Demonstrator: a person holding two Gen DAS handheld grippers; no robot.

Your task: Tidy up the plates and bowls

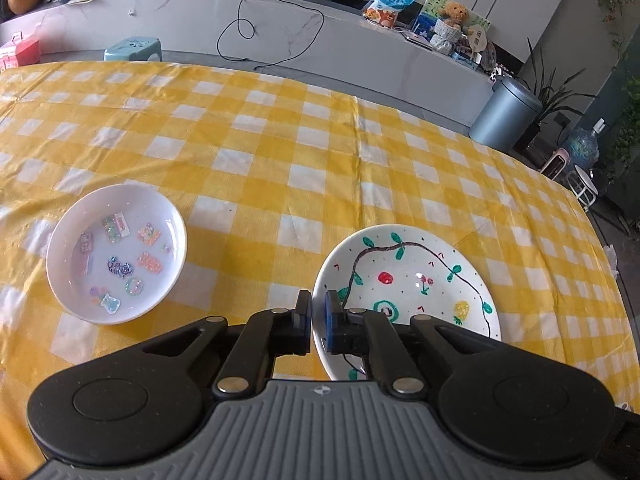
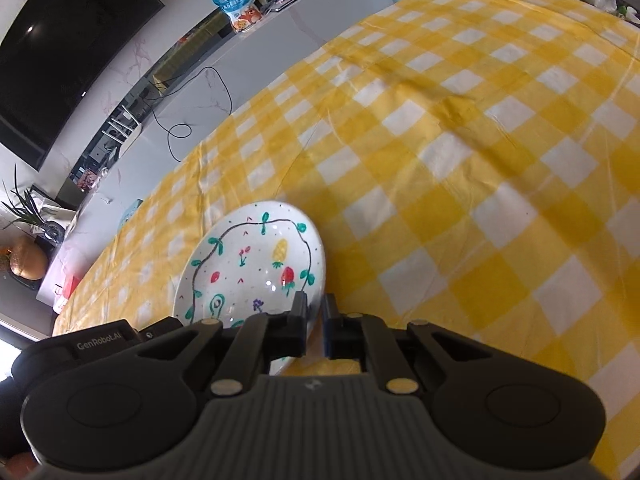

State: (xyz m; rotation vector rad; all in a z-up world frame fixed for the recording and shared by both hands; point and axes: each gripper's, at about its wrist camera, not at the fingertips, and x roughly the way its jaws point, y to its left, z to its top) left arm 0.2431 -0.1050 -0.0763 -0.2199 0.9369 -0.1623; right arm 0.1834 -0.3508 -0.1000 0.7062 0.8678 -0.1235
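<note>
A white plate painted with a vine, fruit and flowers (image 1: 404, 276) lies right of centre on the yellow checked tablecloth (image 1: 260, 140). My left gripper (image 1: 318, 304) is shut on its left rim. In the right wrist view a plate with the same drawings (image 2: 248, 264), seemingly that plate, looks tilted over the cloth. My right gripper (image 2: 314, 306) is shut on its right rim. The left gripper's body (image 2: 100, 336) shows at that plate's near left. A second white plate holding several small stickers (image 1: 116, 254) rests to the left, apart from both grippers.
The table's far edge faces a long grey counter (image 1: 280, 24) with a black cable, a snack bag (image 1: 388, 2) and a teddy bear. A grey bin (image 1: 506, 114) and a stool stand off the right edge. A dark screen (image 2: 60, 52) hangs on the wall.
</note>
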